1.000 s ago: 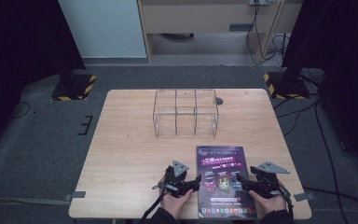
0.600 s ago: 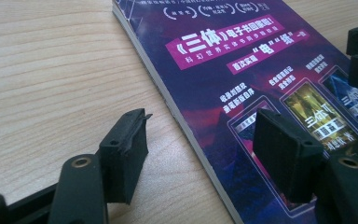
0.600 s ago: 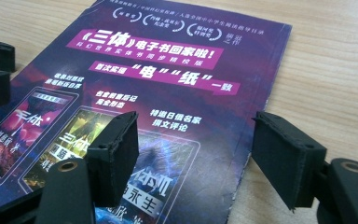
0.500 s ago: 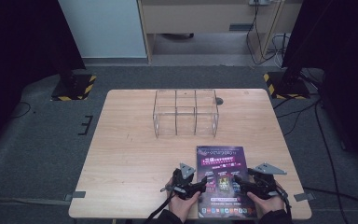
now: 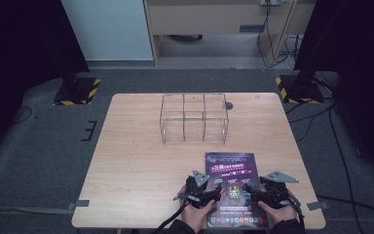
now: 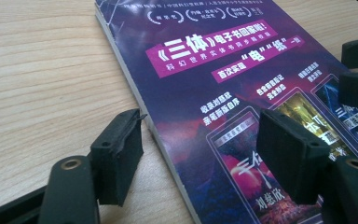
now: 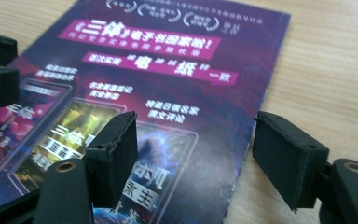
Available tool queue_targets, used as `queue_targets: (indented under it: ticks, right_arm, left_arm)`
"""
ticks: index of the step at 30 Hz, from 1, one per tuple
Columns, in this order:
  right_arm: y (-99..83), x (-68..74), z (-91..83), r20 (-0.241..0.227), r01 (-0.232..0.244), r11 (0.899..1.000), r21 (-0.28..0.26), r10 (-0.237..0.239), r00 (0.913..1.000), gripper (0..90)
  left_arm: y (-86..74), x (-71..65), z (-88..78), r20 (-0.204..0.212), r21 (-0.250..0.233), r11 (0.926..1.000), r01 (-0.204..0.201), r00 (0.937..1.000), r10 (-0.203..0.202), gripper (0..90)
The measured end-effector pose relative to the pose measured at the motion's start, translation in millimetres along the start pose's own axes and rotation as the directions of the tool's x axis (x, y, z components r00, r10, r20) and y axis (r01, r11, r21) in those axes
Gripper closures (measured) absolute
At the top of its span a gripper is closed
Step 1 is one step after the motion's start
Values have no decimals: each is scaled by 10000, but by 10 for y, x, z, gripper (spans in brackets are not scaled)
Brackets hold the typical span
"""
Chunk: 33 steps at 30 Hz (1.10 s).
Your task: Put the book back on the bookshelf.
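The table (image 5: 141, 161) is a pale wooden top, bare over most of its left half. At its far middle stands a clear rack (image 5: 193, 117) with wire-thin walls that split it into compartments, all of which look empty. Near the front edge, right of centre, lies the book (image 5: 232, 187), flat, purple cover up, its far edge well apart from the rack.

The step in hand looks like taking hold of the book from both sides. The left gripper (image 5: 205, 191) sits at the book's left edge, the right gripper (image 5: 259, 192) at its right edge, each in one of the person's hands at the near edge of the table.

In the left gripper view the jaws straddle the book's left edge: one pad over bare wood, the other over the cover, with a wide gap between and neither pad pressing on anything. These jaws have just been opening a little, with the book's edge between them. In the right gripper view the jaws straddle the right edge the same way, wide apart and holding nothing.

The next move likely calls for getting one jaw of each gripper under the book's edge, since it lies flush on the wood, then closing both and lifting evenly so it does not sag or slip. Where it should go, perhaps the rack, is only a guess.
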State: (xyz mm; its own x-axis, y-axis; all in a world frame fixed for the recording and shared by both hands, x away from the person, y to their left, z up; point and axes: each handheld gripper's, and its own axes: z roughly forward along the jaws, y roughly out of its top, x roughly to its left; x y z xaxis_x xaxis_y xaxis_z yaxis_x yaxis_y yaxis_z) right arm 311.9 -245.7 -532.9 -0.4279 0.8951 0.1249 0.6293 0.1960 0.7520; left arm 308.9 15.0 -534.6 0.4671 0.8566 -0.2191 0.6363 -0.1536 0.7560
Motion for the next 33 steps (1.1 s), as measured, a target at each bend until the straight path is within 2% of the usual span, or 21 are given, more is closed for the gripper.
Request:
queue_targets:
  ticks: [5, 8, 12, 17, 23, 28, 33]
  right_arm:
    - [-7, -3, 4, -114, -141, 9999, 58, 142, 9998, 302]
    - [-10, 10, 9, -93, -38, 10000, 38, 39, 9999, 293]
    - [-17, 9, 8, -139, -210, 9998, -44, 210, 9997, 292]
    - [-28, 15, 9, -78, -134, 9998, -110, 133, 9999, 292]
    - [-39, 25, 10, -7, -189, 9996, -208, 189, 9998, 290]
    - [-40, 26, 11, 0, -278, 9993, -233, 278, 9996, 290]
    - [-40, 32, 14, 25, -232, 9994, -237, 233, 9997, 286]
  left_arm:
    - [9, -6, 18, 269, -43, 9996, 284, 9992, -282, 298]
    - [7, -12, 25, 245, -123, 9994, 325, 9992, -322, 296]
    - [9, -17, 29, 213, -150, 9988, 460, 9987, -457, 292]
    - [22, -9, 45, 176, -180, 9985, 524, 9985, -521, 283]
    - [38, -28, 69, 126, -160, 9986, 494, 9987, -492, 253]
    - [23, -4, 54, 138, -357, 9944, 996, 9950, -992, 302]
    - [25, 6, -6, 463, -886, 9865, 1378, 9899, -1341, 338]
